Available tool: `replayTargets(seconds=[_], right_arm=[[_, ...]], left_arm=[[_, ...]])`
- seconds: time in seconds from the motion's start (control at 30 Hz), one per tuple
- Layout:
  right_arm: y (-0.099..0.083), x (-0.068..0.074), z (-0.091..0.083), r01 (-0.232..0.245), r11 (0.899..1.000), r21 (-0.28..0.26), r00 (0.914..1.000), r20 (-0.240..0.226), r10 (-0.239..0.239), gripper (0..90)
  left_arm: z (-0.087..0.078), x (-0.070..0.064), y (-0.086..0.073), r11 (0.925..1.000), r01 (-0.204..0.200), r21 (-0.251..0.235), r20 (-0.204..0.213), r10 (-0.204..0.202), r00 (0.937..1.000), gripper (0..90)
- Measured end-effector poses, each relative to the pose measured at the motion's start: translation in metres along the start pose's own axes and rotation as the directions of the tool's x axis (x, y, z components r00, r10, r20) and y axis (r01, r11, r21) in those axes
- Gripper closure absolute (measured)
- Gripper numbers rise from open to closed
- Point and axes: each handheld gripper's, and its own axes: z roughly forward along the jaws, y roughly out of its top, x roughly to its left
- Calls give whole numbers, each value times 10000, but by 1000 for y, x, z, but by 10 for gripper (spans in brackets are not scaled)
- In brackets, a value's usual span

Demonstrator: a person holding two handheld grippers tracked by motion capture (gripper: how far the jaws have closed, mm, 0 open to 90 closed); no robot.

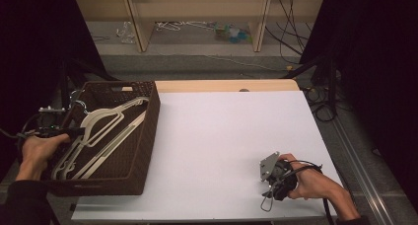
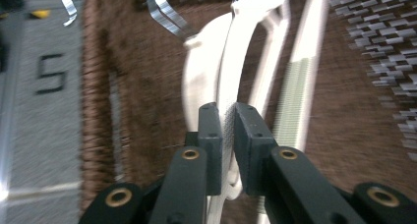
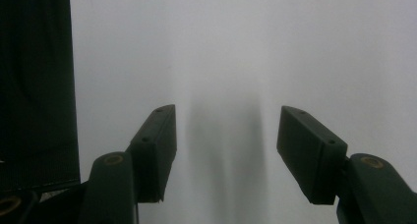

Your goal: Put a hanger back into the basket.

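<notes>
Left gripper (image 2: 224, 135) clamps white hanger (image 2: 231, 81) inside brown basket (image 1: 148, 131); high view hides that grip behind hand. Right gripper (image 3: 226, 145) gapes over bare white table (image 1: 222, 136).

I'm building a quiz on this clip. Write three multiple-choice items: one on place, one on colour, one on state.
1. Where do the hangers lie?
A. in the basket
B. on the white table top
C. on the floor

2. What colour is the basket?
A. blue
B. dark brown
C. yellow

3. How do the left tongs stand?
A. wide open over bare table
B. shut on a hanger
C. shut on a cable

Key: 1 A, the woven walls surround them. 2 B, its weave is brown in the high view. 3 B, both pads press a white hanger arm; the right tongs gape open.
</notes>
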Motion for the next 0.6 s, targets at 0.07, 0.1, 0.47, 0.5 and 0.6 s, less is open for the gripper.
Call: replayTargets(seconds=[0.07,0.1,0.47,0.5,0.6], right_arm=[[1,0,-2,54,9999,-105,10000,-2,-54,411],[1,0,-3,76,9999,-145,10000,22,-76,411],[-1,-1,-4,-16,9999,-154,10000,44,17,410],[0,-1,-4,-8,9999,-146,10000,54,9,410],[-1,-1,-4,-19,9999,-115,10000,78,20,405]], left_arm=[[10,-2,0,9994,8,343,-501,9,9987,782],[12,-2,1,9988,16,481,-614,14,9981,779],[14,-8,1,9978,-331,569,-1121,393,9929,771],[16,-6,0,9987,-135,498,-1090,189,9939,772],[15,-6,0,9988,-3,491,-1085,57,9941,771]])
